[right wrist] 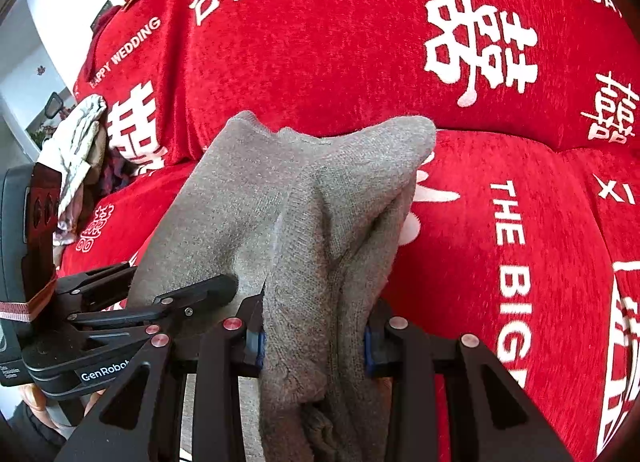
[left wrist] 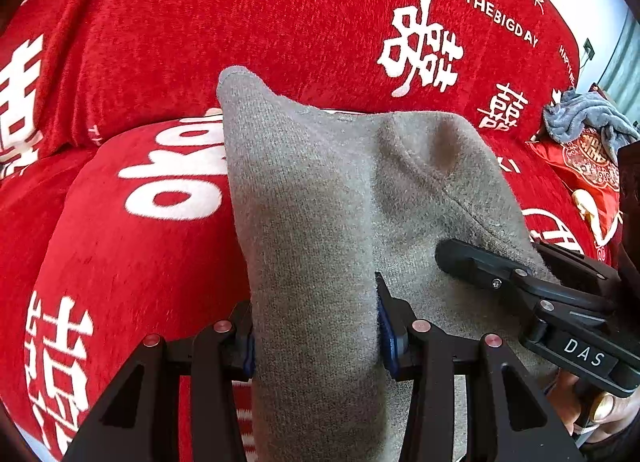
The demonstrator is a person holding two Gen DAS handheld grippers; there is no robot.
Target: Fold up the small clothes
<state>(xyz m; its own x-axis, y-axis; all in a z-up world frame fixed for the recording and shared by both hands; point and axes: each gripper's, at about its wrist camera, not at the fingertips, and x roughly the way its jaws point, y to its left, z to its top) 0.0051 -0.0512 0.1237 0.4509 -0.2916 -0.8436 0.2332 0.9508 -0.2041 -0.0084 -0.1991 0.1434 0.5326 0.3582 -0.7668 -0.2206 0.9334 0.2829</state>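
Note:
A grey knitted garment [left wrist: 320, 198] hangs over a red sofa, bunched between both grippers. My left gripper [left wrist: 316, 334] is shut on a thick fold of it, blue pads pressed against the cloth on either side. In the same view the right gripper [left wrist: 520, 274] comes in from the right, clamped on the garment's right edge. In the right wrist view the grey garment [right wrist: 304, 198] rises in folds from my right gripper [right wrist: 314, 338], which is shut on it. The left gripper [right wrist: 176, 302] grips the cloth at lower left.
The red sofa cover [left wrist: 280, 22] with white characters and lettering fills the background. A grey-blue cloth [left wrist: 584, 118] lies on a red cushion at far right. A pale crumpled cloth [right wrist: 78, 142] sits at the sofa's left end. A person's hand [left wrist: 608, 402] holds the right gripper.

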